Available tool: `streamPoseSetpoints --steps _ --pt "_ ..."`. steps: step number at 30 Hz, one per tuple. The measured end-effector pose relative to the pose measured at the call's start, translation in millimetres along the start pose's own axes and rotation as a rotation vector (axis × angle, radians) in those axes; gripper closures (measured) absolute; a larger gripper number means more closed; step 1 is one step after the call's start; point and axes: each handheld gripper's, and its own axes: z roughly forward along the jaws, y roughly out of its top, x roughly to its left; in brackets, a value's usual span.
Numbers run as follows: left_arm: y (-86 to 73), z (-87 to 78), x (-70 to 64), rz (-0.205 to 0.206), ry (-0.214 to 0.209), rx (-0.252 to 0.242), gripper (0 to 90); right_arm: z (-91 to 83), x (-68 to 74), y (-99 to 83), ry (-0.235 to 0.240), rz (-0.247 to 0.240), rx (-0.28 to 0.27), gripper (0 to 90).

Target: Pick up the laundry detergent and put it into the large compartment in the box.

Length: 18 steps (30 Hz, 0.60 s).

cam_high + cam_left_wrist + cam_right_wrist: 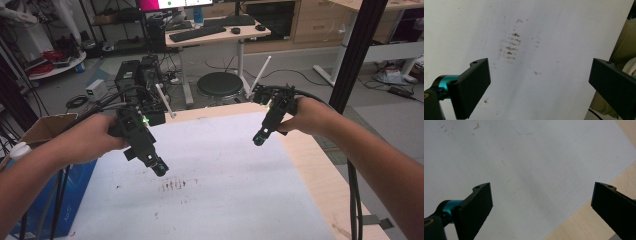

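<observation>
- On the left of the high view, a cardboard box (44,128) sits beside the table's left edge, with a blue bag (75,195) below it near the person's left forearm.
- Just right of that, the left hand (92,137) holds the left gripper (159,167) above the white sheet (225,165); in the left gripper view its two black jaws stand spread wide with nothing between them.
- Under and slightly right of that gripper, a patch of brown smudges (175,185) marks the white sheet near the middle of the table; in the left gripper view the smudges (512,46) lie between and beyond the jaws.
- Farther right, the right gripper (258,137) hangs tilted over the sheet's far right part, held by the right hand (307,116); in the right gripper view its jaws are also wide apart and hold nothing.
- At the right edge, the bare wooden table (320,170) shows beside the sheet, and a black post (357,50) rises past its far right corner.
- No task thing is given.
</observation>
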Motion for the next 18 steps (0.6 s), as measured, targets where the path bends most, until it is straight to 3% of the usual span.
streamPoseSetpoints --steps 18 --pt "6.7 15.0 -5.1 0.012 -0.014 0.014 3.8 3.5 3.1 2.0 0.007 -0.012 0.002 2.7"
